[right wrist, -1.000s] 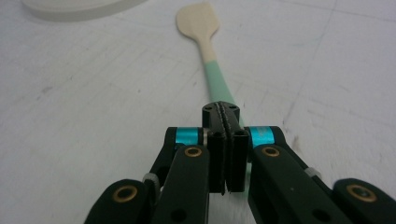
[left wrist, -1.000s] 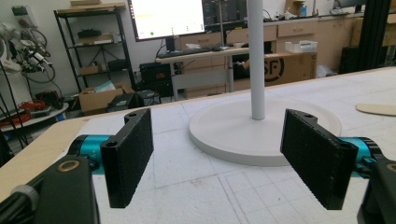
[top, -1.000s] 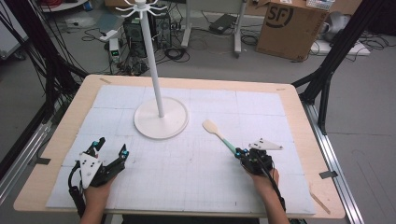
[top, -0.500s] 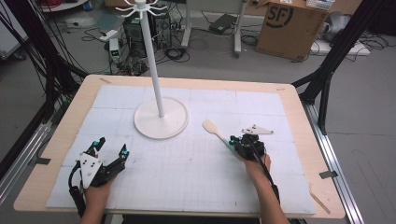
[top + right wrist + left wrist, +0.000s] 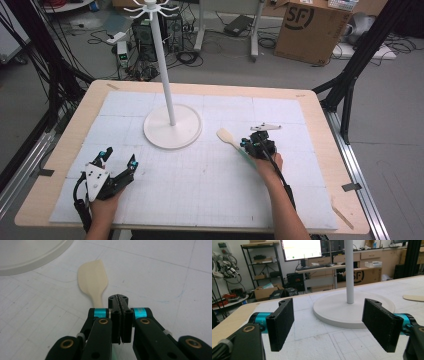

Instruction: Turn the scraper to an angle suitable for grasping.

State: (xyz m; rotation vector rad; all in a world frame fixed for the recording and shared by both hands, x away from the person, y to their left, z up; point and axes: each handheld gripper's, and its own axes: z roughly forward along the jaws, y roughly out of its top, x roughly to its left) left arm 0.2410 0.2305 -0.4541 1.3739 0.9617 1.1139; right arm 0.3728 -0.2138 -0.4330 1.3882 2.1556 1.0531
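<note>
At the left of the high view, the left claw (image 5: 119,161) rests low on the white gridded mat (image 5: 210,195) that covers the wooden surface (image 5: 62,165), held by the person's left hand (image 5: 102,207) near the front edge. Its two jaws stand wide apart with nothing between them; in the left gripper view the black pads (image 5: 283,322) frame bare mat, and beyond them stands the stand (image 5: 352,307), its round white base flat on the mat and its white pole rising out of the top of the picture.

In the high view the stand (image 5: 172,127) sits left of centre toward the far half of the mat, well apart from the left claw, with short hooks at the top of its pole.

Right of the base, near it but not touching, lies the spatula (image 5: 231,140), a pale blade pointing toward the stand and a light green handle running back toward the person's right hand (image 5: 267,162). The right claw (image 5: 248,145) is over that handle, just behind the blade. In the right gripper view the right claw (image 5: 120,301) shows its jaws pressed together, pad against pad, with the spatula (image 5: 93,281) blade lying flat on the mat just ahead of the tips and the neck passing beneath them; a sliver of green shows below the jaws. Whether the pads pinch the handle or merely sit above it, I cannot tell.
</note>
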